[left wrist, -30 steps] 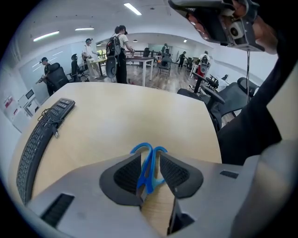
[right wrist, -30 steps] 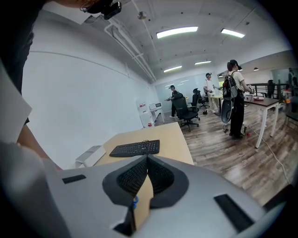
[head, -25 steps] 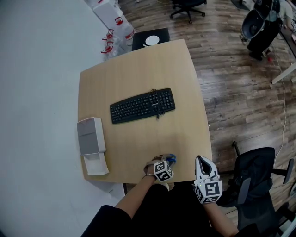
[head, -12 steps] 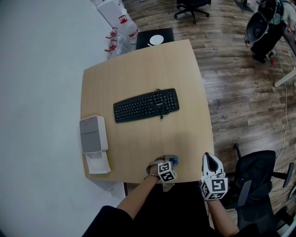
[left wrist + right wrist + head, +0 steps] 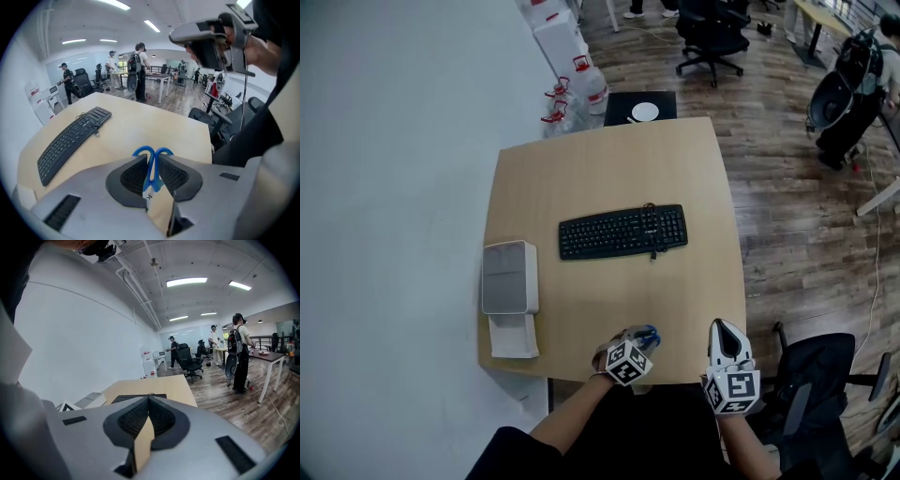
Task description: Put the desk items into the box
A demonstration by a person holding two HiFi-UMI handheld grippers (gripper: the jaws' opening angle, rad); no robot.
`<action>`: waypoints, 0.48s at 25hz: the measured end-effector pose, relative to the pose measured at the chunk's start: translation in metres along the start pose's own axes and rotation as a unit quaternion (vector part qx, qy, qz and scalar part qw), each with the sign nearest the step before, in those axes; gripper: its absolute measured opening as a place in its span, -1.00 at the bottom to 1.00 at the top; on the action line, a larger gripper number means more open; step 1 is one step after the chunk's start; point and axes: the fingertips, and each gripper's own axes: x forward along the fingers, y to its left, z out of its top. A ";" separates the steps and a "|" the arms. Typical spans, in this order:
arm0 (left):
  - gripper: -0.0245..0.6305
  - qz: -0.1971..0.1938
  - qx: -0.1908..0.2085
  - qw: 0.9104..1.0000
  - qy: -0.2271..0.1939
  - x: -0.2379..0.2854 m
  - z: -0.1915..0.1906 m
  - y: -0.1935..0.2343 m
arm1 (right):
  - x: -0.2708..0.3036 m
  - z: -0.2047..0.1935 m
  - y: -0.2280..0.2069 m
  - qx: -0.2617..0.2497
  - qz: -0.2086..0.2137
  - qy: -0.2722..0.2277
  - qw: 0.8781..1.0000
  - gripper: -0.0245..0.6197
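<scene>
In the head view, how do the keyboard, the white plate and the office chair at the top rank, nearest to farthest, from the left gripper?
From the left gripper, whose jaws have just been closing on the blue scissors:
1. Keyboard, middle of the table.
2. White plate, just beyond the table's far edge.
3. Office chair, top of the picture, farthest.

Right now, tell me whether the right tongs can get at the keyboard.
Probably yes. The right tongs are shut and empty at the desk's near edge, and only bare desk lies between them and the keyboard.
</scene>
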 end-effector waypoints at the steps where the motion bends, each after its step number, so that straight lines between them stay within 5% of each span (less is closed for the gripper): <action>1: -0.69 0.005 -0.013 1.000 -0.015 -0.011 0.000 0.006 | 0.001 0.001 0.008 -0.005 0.000 -0.001 1.000 -0.74; 12: -0.69 0.060 -0.100 0.978 -0.171 -0.129 0.001 0.073 | 0.027 0.016 0.104 -0.039 -0.001 -0.010 0.999 -0.74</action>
